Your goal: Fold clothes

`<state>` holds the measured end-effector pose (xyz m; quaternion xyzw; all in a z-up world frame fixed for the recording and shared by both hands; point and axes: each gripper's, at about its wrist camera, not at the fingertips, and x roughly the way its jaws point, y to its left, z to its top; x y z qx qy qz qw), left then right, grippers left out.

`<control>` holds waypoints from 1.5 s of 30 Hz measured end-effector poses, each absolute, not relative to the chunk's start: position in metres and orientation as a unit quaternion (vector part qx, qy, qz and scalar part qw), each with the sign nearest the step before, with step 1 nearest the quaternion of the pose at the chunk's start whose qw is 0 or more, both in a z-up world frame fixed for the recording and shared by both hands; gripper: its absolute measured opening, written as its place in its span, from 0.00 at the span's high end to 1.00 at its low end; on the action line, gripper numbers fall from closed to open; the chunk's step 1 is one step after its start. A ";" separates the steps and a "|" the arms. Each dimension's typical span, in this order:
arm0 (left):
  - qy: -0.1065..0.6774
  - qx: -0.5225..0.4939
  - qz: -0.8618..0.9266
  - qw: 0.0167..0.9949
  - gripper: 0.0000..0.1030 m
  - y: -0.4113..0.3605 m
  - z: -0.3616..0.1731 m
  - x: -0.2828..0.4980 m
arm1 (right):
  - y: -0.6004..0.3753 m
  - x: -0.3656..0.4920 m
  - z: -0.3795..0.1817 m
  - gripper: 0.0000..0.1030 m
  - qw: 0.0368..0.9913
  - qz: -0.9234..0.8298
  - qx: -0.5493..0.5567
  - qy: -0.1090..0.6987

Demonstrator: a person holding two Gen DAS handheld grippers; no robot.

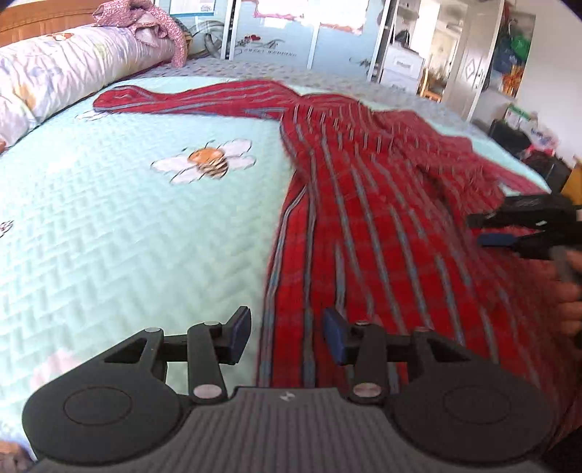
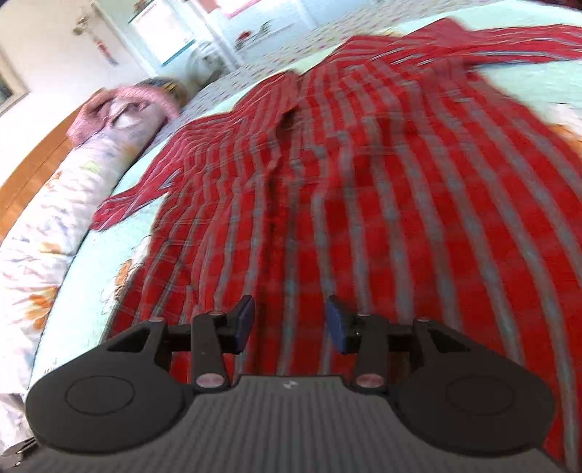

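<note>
A red shirt with grey-blue stripes (image 1: 363,203) lies spread on the bed, one sleeve (image 1: 189,98) stretched to the far left. My left gripper (image 1: 287,336) is open and empty, just above the shirt's near left edge. My right gripper (image 2: 289,322) is open and empty, low over the shirt's body (image 2: 363,189). It also shows in the left wrist view (image 1: 483,231) at the right edge, jaws apart, over the shirt's right side. The views are motion-blurred.
The bed has a pale mint quilt (image 1: 109,218) with bee prints. A rolled floral duvet (image 1: 72,69) lies along the wooden headboard, with pink clothing (image 1: 145,22) on it. Cupboards and clutter (image 1: 509,72) stand beyond the bed's far side.
</note>
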<state>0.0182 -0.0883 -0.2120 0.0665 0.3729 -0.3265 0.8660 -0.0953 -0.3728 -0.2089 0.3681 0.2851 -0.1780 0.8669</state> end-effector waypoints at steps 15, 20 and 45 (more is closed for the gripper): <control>0.423 0.039 -0.331 0.843 0.48 -0.069 -0.225 -0.008 | -0.284 -0.174 -0.181 0.49 0.872 -0.093 0.403 0.261; 0.453 -0.013 -0.347 0.821 0.93 -0.060 -0.220 -0.010 | -0.274 -0.197 -0.181 0.49 0.865 -0.098 0.419 0.257; 0.408 -0.010 -0.310 0.859 0.47 -0.015 -0.188 -0.069 | -0.307 -0.353 -0.180 0.37 0.848 -0.297 0.382 0.215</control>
